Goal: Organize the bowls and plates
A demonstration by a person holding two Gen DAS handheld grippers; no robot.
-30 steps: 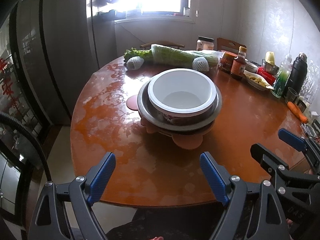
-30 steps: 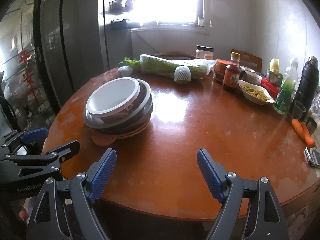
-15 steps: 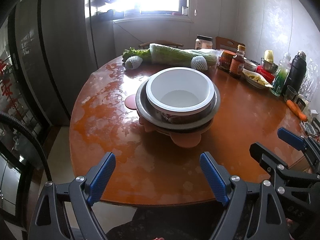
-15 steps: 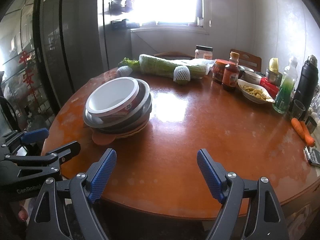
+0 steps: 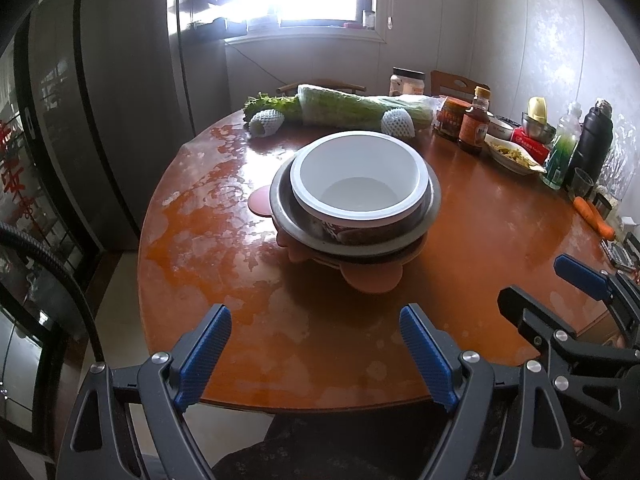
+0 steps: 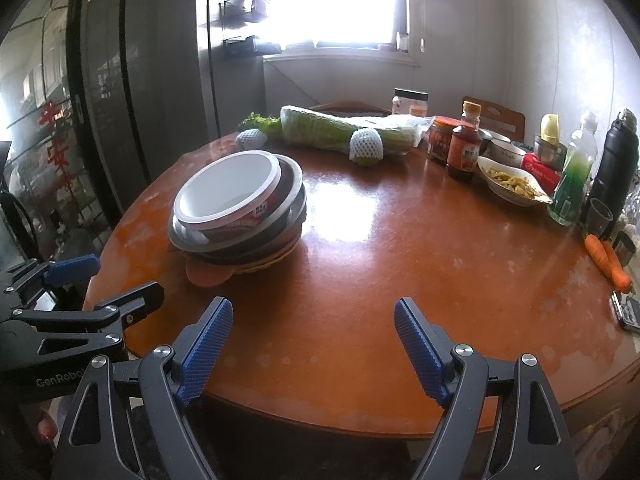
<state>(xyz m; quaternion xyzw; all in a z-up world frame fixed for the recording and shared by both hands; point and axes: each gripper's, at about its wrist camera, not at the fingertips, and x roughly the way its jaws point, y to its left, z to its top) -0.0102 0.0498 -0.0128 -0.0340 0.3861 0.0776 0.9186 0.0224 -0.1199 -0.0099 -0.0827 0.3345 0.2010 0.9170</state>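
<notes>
A stack of dishes stands on the round brown table [image 5: 360,332]. On top is a white bowl [image 5: 360,178] [image 6: 228,186] with a printed red side. It sits in a metal bowl [image 5: 434,204] [image 6: 294,196], over more plates and a pink lobed plate [image 5: 374,278] [image 6: 208,274] at the bottom. My left gripper [image 5: 316,330] hangs open over the table's near edge, short of the stack, nothing between its blue pads. My right gripper [image 6: 314,322] is open too, right of the stack, empty. Each gripper shows in the other's view.
Along the far edge lie a wrapped cabbage [image 5: 352,110] and two foam-netted fruits. At the right stand jars, a sauce bottle [image 6: 464,150], a dish of food [image 6: 512,182], a green bottle, a black flask [image 6: 614,160], a glass and carrots [image 6: 608,262]. A dark cabinet stands left.
</notes>
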